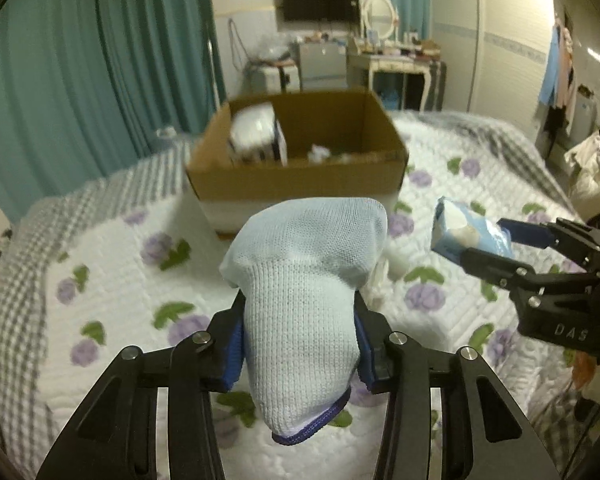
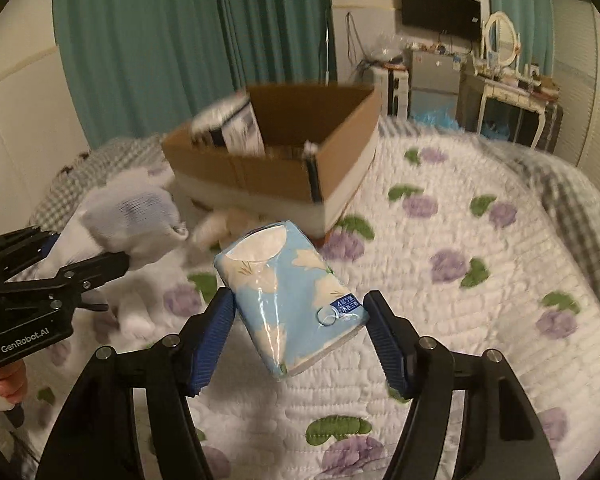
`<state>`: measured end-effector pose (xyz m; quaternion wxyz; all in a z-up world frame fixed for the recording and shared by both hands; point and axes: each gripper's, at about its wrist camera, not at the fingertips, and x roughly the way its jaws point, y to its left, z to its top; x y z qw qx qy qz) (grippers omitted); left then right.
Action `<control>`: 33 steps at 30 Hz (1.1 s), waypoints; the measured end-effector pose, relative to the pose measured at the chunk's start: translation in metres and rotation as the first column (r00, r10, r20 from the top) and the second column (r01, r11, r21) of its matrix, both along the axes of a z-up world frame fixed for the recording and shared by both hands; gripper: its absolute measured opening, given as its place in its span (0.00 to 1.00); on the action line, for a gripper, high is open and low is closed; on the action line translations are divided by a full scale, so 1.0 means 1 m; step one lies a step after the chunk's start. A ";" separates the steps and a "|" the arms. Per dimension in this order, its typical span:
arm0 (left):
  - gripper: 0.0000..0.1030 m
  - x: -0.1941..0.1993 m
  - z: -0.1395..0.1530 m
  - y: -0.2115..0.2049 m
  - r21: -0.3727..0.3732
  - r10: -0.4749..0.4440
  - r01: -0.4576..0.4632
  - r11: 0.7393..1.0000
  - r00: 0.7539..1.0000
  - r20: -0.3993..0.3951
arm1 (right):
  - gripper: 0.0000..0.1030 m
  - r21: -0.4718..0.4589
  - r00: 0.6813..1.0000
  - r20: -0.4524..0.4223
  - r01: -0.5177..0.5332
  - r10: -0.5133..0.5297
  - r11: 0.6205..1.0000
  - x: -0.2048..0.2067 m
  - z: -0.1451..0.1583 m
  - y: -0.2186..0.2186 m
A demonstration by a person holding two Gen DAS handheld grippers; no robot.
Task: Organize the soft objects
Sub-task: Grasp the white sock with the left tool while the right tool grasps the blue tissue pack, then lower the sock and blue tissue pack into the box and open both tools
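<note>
My left gripper [image 1: 300,312] is shut on a pale blue sock [image 1: 304,280] with a dark blue cuff, held above the bed. It shows at the left of the right wrist view [image 2: 112,256], where the sock [image 2: 132,216] is blurred. My right gripper [image 2: 300,304] is shut on a light blue tissue pack [image 2: 288,292] with a white floral print. It shows at the right of the left wrist view [image 1: 484,240], with the pack [image 1: 468,232] in it. An open cardboard box [image 1: 300,176] sits on the bed beyond both grippers, also in the right wrist view [image 2: 276,176].
The box holds a white and dark package [image 1: 256,136] and small white items. White soft things [image 2: 220,228] lie on the floral quilt [image 2: 460,320] in front of the box. Teal curtains [image 1: 80,80], a dressing table [image 1: 396,60] and a wardrobe stand beyond the bed.
</note>
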<state>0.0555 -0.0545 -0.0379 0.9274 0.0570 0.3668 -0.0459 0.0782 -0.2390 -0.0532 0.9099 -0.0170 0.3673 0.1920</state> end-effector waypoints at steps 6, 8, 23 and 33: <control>0.42 -0.002 0.045 0.005 0.006 -0.004 0.004 1.000 0.996 0.092 | 0.64 -0.002 0.995 0.097 0.012 -0.012 1.000 -0.001 0.058 0.003; 0.42 0.000 0.057 0.004 0.008 -0.010 0.009 1.000 0.993 0.116 | 0.64 0.000 0.992 0.124 0.013 -0.013 1.000 0.003 0.076 0.006; 0.42 0.120 0.085 0.013 0.038 -0.009 0.002 0.999 0.984 0.176 | 0.64 0.016 0.974 0.222 0.042 -0.044 0.999 0.126 0.145 0.047; 0.44 0.204 0.041 0.006 0.119 -0.024 0.009 0.993 0.992 0.125 | 0.64 0.015 0.992 0.101 0.076 -0.077 0.997 0.213 0.090 0.046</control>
